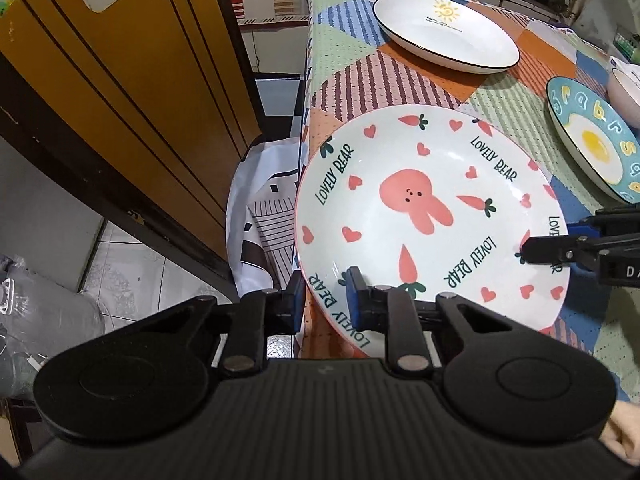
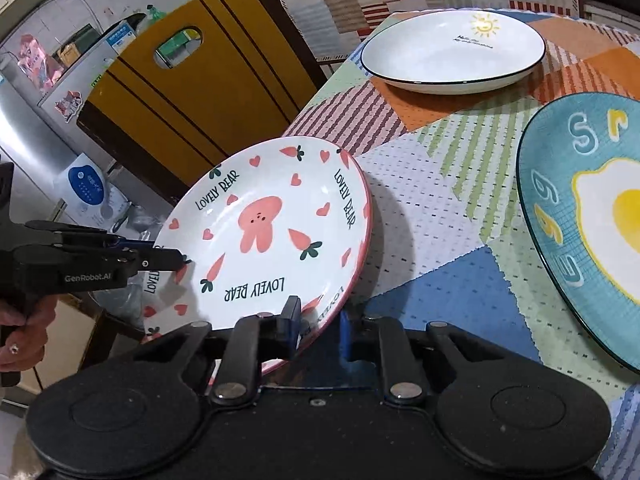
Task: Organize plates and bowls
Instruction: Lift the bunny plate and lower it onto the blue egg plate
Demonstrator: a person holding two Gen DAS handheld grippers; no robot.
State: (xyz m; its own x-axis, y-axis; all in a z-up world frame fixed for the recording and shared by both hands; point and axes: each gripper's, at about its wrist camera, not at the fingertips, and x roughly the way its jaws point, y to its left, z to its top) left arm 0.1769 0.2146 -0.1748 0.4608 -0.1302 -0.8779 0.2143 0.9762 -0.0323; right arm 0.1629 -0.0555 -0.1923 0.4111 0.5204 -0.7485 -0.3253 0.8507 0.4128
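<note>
A white plate (image 1: 420, 200) printed with a pink rabbit, carrots, hearts and "LOVELY BEAR" sits at the near left corner of the patchwork-covered table (image 1: 360, 72). Part of it hangs past the table's edge. My left gripper (image 1: 326, 298) is shut on its near rim, one blue pad on top and one underneath. The right gripper (image 1: 532, 250) pinches the rim on the plate's right side. In the right wrist view the rabbit plate (image 2: 260, 224) is tilted. There my right gripper (image 2: 319, 326) clamps its near rim and the left gripper (image 2: 176, 260) holds the far left rim.
A white plate with a sun (image 1: 444, 28) (image 2: 452, 52) lies at the table's far side. A blue fried-egg plate (image 1: 592, 148) (image 2: 592, 216) lies to the right, beside a white bowl (image 1: 626, 96). A yellow-brown chair back (image 1: 120, 92) stands left of the table. A person's hand (image 2: 24, 320) grips the left tool.
</note>
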